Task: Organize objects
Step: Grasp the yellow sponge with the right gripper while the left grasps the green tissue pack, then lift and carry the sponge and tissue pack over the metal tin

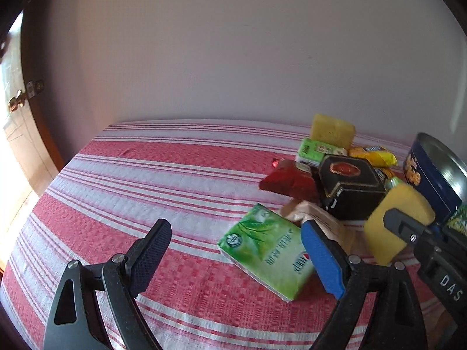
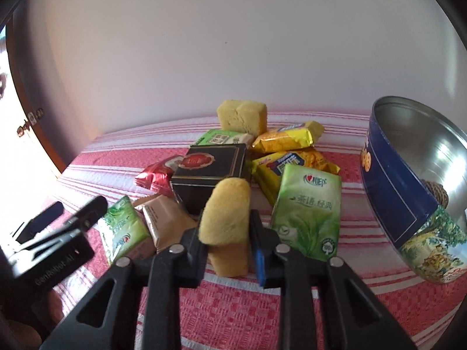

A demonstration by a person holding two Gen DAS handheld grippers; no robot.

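Note:
My right gripper (image 2: pixel 226 234) is shut on a yellow sponge (image 2: pixel 226 215), held just above the cloth; it also shows in the left wrist view (image 1: pixel 397 215). My left gripper (image 1: pixel 233 250) is open and empty, low over the cloth, with a green tissue pack (image 1: pixel 268 259) by its right finger. A blue round tin (image 2: pixel 394 186), open and tilted, lies at the right. The pile holds a black box (image 2: pixel 210 172), a second sponge (image 2: pixel 242 116), yellow snack packs (image 2: pixel 289 137), a red pack (image 2: pixel 154 175), a beige pack (image 2: pixel 166 221) and another green tissue pack (image 2: pixel 306 213).
A red and white striped cloth (image 1: pixel 146 180) covers the table, against a plain wall. A wooden door with a metal latch (image 1: pixel 26 93) stands at the left. A printed lid or tin (image 2: pixel 432 248) lies under the blue tin.

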